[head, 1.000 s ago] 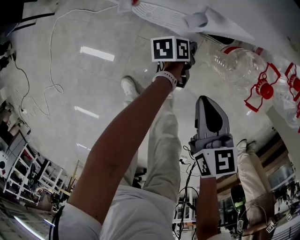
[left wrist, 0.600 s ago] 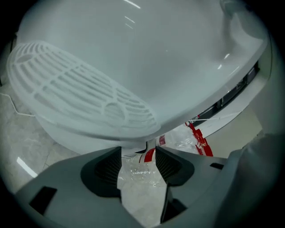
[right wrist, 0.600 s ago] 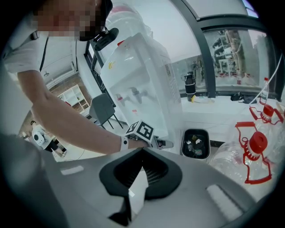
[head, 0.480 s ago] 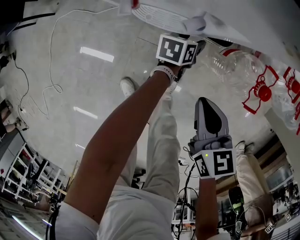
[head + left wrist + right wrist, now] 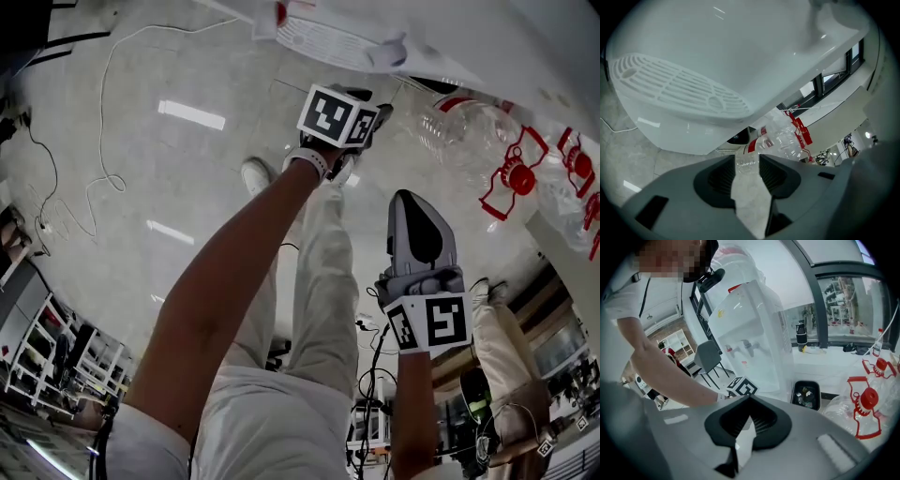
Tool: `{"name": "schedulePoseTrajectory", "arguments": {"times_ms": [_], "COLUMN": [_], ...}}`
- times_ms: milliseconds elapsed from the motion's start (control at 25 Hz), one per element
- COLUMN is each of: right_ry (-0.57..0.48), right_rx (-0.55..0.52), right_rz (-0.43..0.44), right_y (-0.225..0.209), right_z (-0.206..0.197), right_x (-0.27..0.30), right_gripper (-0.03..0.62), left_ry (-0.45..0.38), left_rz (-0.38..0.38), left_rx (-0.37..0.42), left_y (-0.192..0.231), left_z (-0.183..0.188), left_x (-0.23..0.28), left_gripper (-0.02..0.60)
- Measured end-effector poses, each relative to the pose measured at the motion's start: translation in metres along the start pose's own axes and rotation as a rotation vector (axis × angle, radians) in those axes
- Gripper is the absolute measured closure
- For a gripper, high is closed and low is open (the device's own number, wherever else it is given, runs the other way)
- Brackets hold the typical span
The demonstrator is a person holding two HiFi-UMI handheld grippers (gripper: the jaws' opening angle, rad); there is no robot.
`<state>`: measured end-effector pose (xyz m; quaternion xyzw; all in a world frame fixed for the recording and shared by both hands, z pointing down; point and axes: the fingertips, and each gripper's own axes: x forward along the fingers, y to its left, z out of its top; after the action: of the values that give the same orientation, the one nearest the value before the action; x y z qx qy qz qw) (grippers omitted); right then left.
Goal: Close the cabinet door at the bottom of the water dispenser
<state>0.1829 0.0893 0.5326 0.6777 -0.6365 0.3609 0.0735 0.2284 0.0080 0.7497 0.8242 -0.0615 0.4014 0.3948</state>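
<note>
The white water dispenser [image 5: 394,33] fills the top of the head view. In the left gripper view its ribbed drip tray [image 5: 670,89] hangs over a flat white lower front [image 5: 670,136]. My left gripper [image 5: 373,120] is at that lower front, beside the bottles. Its jaws [image 5: 747,161] stand apart and are closing, with only floor and a bottle seen beyond the gap. My right gripper [image 5: 412,202] hangs lower and nearer me, away from the dispenser. Its tips [image 5: 749,401] meet on nothing. From that view the dispenser [image 5: 754,333] stands upright, and I cannot tell how its cabinet door sits.
Empty clear water bottles with red handles [image 5: 469,131] lie right of the dispenser, close to the left gripper [image 5: 783,138]. A black bin [image 5: 806,394] sits behind it by the wall. A white cable [image 5: 103,94] trails over the tiled floor at left. A grey chair [image 5: 708,359] stands beyond.
My left gripper has rolled about its own axis, its marker cube now tilted, and has shifted a little against the dispenser's front. The right gripper has stayed still.
</note>
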Motion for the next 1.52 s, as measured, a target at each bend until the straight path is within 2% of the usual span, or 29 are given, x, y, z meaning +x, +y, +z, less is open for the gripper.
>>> {"name": "schedulePoseTrajectory", "arguments": {"times_ms": [40, 120, 320, 480, 680, 840, 920, 1040, 1280, 1520], "right_ry": [-0.005, -0.018, -0.052, -0.065, -0.079, -0.082, -0.087, -0.098, -0.121, -0.142], "right_rx": [-0.001, -0.002, -0.005, -0.014, -0.016, -0.034, -0.035, -0.038, -0.076, -0.101], "right_rz": [-0.003, -0.009, -0.021, -0.03, -0.038, -0.043, -0.053, -0.065, -0.071, -0.086], "right_y": [0.001, 0.005, 0.02, 0.034, 0.046, 0.062, 0.067, 0.076, 0.1, 0.127], "right_z": [0.004, 0.012, 0.038, 0.06, 0.085, 0.101, 0.109, 0.122, 0.151, 0.178], "right_x": [-0.001, -0.004, -0.014, -0.025, -0.041, -0.055, -0.063, -0.074, -0.093, -0.116], "right_gripper": [0.584, 0.585, 0.584, 0.583, 0.583, 0.583, 0.583, 0.583, 0.583, 0.583], "left_ry": [-0.002, -0.022, -0.048, -0.058, -0.07, -0.135, -0.163, -0.219, -0.322, -0.415], "left_rz": [0.006, 0.026, 0.009, 0.063, 0.107, 0.087, 0.09, 0.098, 0.139, 0.141], "left_rx": [0.0, 0.0, -0.017, 0.032, 0.025, -0.022, -0.023, 0.0, 0.097, 0.154], "left_y": [-0.001, -0.001, -0.013, -0.02, -0.033, -0.048, -0.056, -0.07, -0.098, -0.132], "left_z": [-0.003, -0.006, -0.011, -0.012, -0.008, 0.001, 0.007, 0.021, 0.054, 0.082], "left_x": [-0.006, -0.019, -0.061, -0.1, -0.146, -0.194, -0.217, -0.256, -0.338, -0.416], "left_gripper": [0.463, 0.573, 0.575, 0.575, 0.577, 0.577, 0.575, 0.577, 0.577, 0.577]}}
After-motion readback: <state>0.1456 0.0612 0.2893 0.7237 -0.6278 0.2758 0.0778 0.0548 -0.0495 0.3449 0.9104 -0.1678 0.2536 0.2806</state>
